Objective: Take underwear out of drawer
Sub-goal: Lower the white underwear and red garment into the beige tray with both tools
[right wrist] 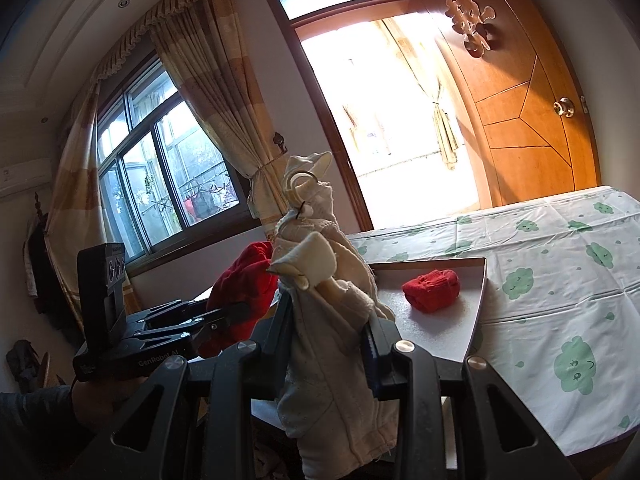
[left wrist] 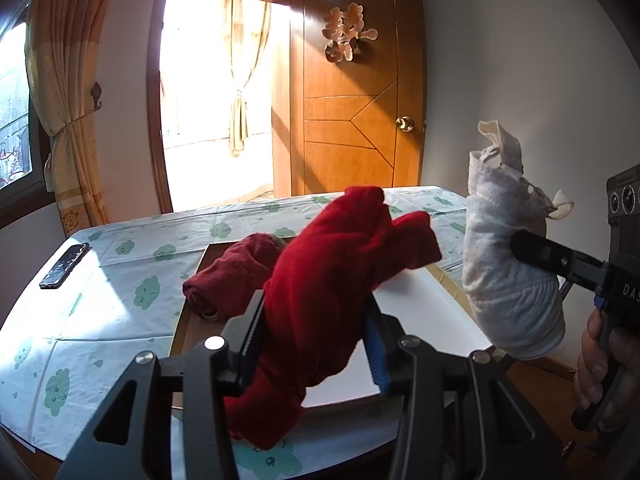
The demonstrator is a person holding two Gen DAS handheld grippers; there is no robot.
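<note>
Left gripper fingers clamped on red underwear, right gripper fingers clamped on white underwear, phone only in left view

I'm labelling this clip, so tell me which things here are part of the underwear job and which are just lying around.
Part of the job:
- red underwear in the left claw
- white underwear in the right claw
- rolled red underwear
- white drawer tray

Just lying about:
- phone
- cloud-print tablecloth
- curtains
- door

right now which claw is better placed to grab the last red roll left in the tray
Neither is free: the left claw clamps red underwear, the right claw a white bra. Once emptied, the left; the red roll lies just ahead.
</note>
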